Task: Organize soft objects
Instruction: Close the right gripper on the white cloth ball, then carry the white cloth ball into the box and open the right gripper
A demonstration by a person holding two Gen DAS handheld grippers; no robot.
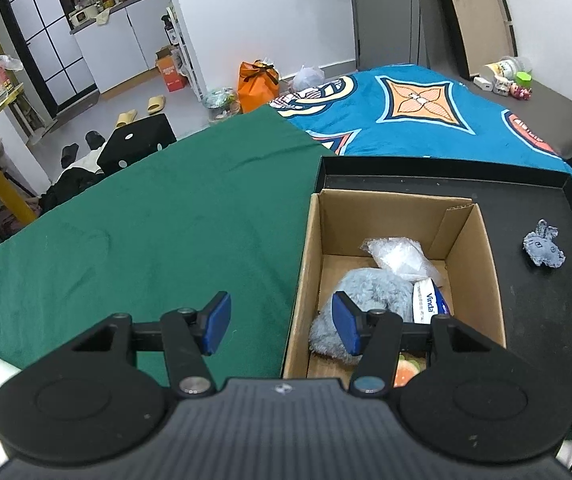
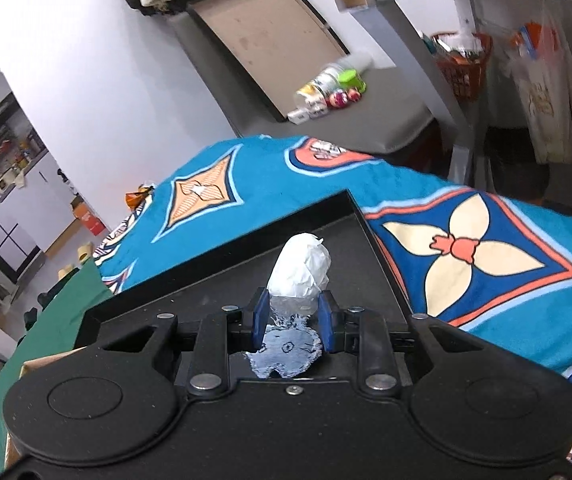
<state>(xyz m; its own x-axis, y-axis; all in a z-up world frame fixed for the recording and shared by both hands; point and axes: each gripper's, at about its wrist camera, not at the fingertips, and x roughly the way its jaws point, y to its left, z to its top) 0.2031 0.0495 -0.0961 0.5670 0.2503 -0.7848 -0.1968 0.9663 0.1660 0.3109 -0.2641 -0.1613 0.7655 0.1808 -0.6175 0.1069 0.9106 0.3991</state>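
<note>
Left gripper point(image 1: 282, 322) spread wide, gripping nothing, hovering over the near-left wall of the cardboard box point(image 1: 465, 236). Right-hand pad above the grey fluffy plush point(image 1: 369, 288) lying inside the box, beside a clear plastic bag point(image 1: 399, 256) and a Vinda tissue pack point(image 1: 429, 304). Right gripper point(image 2: 291, 316) closed down on a white crumpled soft wad point(image 2: 301, 266), pads pinching its lower end, wad sticking up past the fingertips. Just right of the box, on the black tray point(image 1: 533, 320), a small flat grey-blue toy point(image 1: 543, 246), directly beneath the right gripper.
</note>
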